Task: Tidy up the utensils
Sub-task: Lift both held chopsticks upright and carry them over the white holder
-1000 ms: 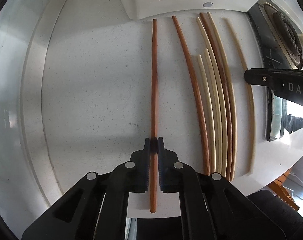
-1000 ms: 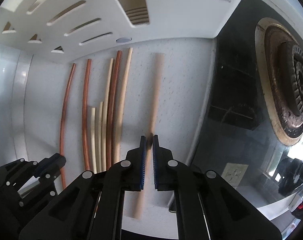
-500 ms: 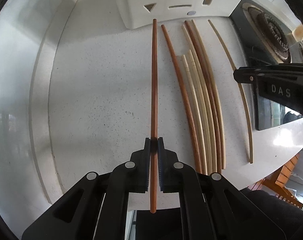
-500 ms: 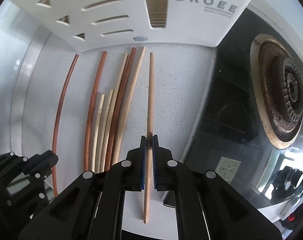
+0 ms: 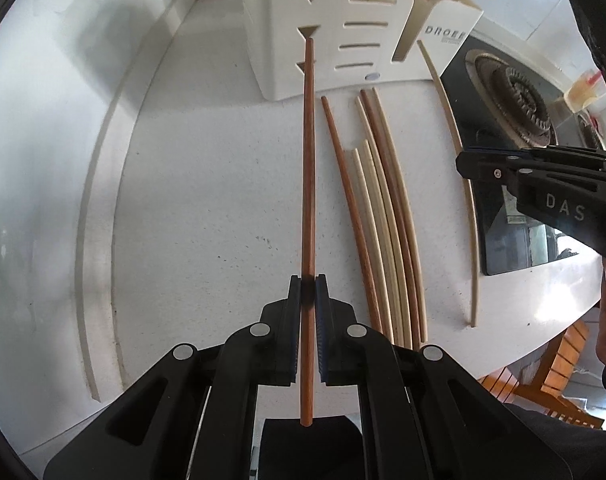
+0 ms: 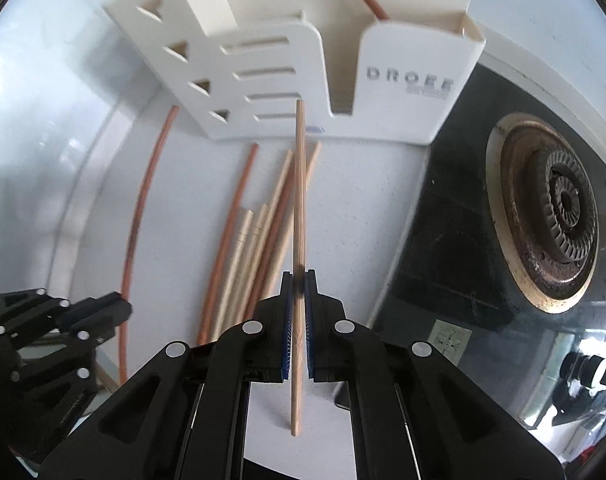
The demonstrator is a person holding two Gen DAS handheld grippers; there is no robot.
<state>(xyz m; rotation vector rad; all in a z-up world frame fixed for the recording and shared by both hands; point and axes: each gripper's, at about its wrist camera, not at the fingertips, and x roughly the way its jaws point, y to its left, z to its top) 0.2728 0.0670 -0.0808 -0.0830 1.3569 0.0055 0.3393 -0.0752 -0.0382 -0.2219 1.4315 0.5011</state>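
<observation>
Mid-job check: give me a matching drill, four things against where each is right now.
Things:
1. reddish-brown chopstick
2. pale chopstick
3. bundle of chopsticks
4. white holder

Places:
A. lying on the counter
B. clamped in the right gripper
C. standing beside the stove
D. clamped in the left gripper

Pairs: 1-D, 2-B, 3-A, 4-C

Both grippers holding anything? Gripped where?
Left gripper pinches a reddish-brown chopstick near its lower end. Right gripper pinches a light wooden chopstick similarly, below its middle.
</observation>
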